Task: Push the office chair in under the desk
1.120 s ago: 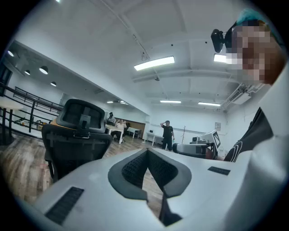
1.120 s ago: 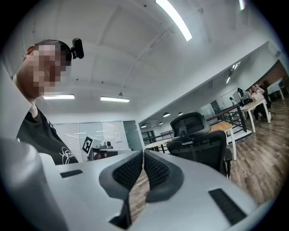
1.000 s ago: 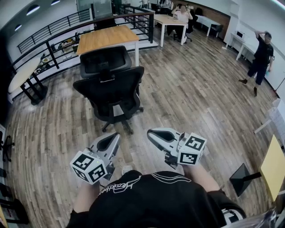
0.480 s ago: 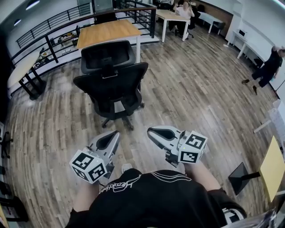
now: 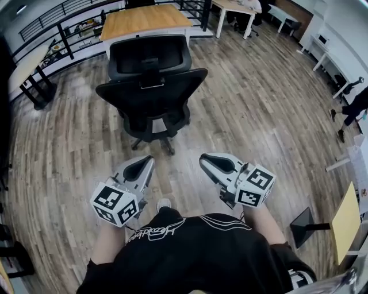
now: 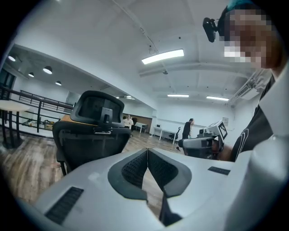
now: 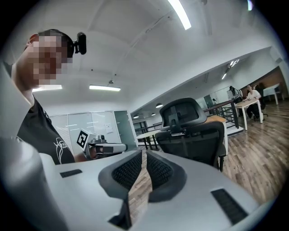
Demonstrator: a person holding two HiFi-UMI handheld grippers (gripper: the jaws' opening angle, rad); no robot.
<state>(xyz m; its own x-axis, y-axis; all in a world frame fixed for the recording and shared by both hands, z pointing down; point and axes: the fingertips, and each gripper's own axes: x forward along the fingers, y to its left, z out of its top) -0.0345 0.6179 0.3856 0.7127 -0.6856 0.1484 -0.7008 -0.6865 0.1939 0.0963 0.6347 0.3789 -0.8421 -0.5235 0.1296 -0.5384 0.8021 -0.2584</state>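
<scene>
head view: office chair (image 5: 150,95) facing desk (image 5: 144,17)

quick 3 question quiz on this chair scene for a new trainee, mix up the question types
1. True or false: the left gripper is already touching the office chair.
2. Which part of the chair is turned toward the grippers? A) its back B) the front of its seat C) one armrest side
3. How do the jaws of the left gripper and the right gripper stand, and what is between them?

Key
1. False: bare floor lies between both grippers and the chair.
2. A
3. Both pairs are shut, with nothing between them.
</scene>
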